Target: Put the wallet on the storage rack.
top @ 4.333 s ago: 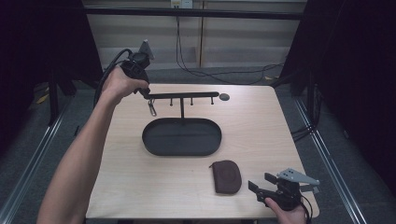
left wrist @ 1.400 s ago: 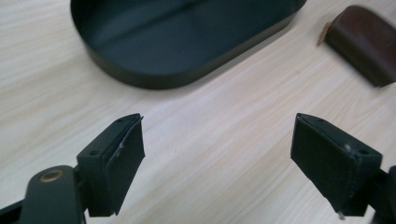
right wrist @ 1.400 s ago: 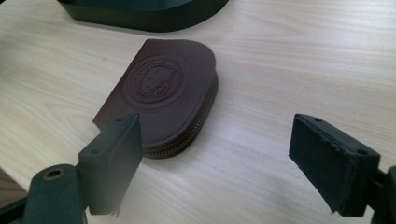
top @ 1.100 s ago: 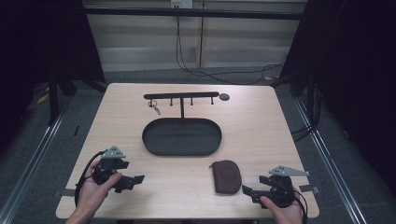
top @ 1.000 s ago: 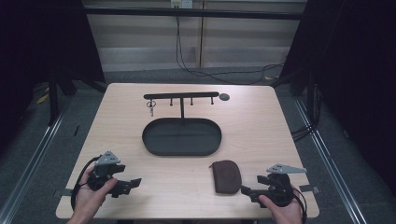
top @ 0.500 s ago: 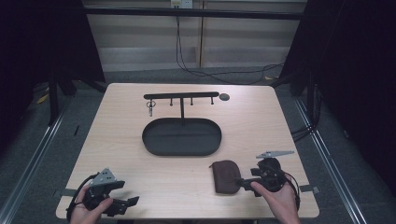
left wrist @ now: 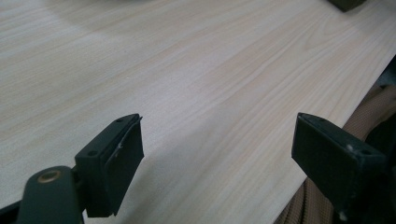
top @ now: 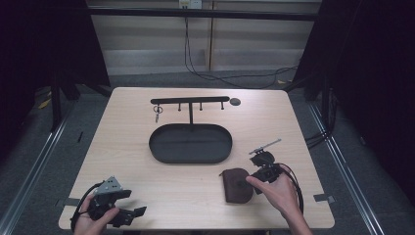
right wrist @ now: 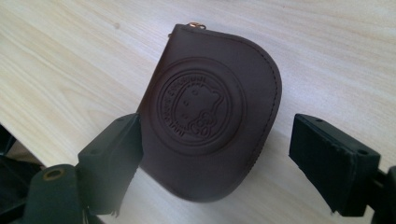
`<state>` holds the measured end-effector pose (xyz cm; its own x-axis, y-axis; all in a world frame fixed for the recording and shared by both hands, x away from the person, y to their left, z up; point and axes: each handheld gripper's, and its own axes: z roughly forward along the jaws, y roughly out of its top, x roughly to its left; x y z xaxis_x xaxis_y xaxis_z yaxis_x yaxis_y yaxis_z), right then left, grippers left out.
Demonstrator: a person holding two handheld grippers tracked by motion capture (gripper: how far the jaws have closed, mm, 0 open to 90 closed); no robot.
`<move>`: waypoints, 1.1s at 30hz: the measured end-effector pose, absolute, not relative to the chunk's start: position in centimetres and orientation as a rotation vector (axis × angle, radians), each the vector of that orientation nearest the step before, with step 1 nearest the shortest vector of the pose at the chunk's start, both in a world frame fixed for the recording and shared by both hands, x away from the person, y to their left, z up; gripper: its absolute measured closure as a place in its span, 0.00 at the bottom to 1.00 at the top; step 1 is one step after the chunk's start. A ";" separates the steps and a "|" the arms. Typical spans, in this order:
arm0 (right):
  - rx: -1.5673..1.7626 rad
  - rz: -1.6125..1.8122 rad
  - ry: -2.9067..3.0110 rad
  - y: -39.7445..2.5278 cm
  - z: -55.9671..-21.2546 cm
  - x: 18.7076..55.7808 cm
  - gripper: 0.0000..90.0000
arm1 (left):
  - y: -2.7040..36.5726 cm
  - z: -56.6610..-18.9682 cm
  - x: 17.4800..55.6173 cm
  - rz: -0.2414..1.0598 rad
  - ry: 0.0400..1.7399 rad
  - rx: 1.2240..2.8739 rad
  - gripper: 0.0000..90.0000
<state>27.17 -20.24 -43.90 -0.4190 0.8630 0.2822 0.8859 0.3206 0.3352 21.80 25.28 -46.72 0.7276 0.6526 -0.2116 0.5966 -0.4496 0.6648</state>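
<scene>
One brown leather coin pouch (right wrist: pixel 210 126), two grippers, one light wood table (top: pixel 293 127).
Right gripper (right wrist: pixel 212 163) gapes wide around the pouch; left gripper (left wrist: pixel 219 163) spread over bare wood beyond the pouch; one black oval tray (top: pixel 161 152) behind it.

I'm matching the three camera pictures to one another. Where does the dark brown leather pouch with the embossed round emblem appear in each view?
High view: the dark brown leather pouch lies near the table's front edge, right of centre, beside the right gripper.
Left gripper view: I can't make it out.
Right gripper view: the pouch lies centre frame, between the open black jaws.
Shared landmark: the light wooden tabletop.
</scene>
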 end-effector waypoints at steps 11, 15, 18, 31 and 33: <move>-1.635 -0.580 -2.508 -19.0 -44.7 29.1 0.19 | 25.1 -46.8 21.8 0.076 0.929 2.194 0.19; -1.624 -0.516 -2.554 -18.1 -44.8 29.7 0.19 | 25.1 -46.9 21.8 0.070 0.934 2.186 0.19; -1.633 -0.466 -2.569 -17.6 -45.1 30.1 0.19 | 25.0 -46.9 21.8 0.064 0.930 2.192 0.19; -1.617 -0.381 -2.564 -17.0 -46.2 30.9 0.15 | 25.0 -46.9 21.7 0.073 0.919 2.202 0.19; -1.608 -0.377 -2.558 -17.2 -46.3 31.0 0.13 | 25.0 -46.8 21.7 0.071 0.918 2.201 0.19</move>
<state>31.01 -17.16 -46.31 -0.4389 0.8733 0.2114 0.8972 0.4130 0.1567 21.66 24.96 -46.84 0.7428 0.6336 -0.2165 0.5929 -0.4722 0.6523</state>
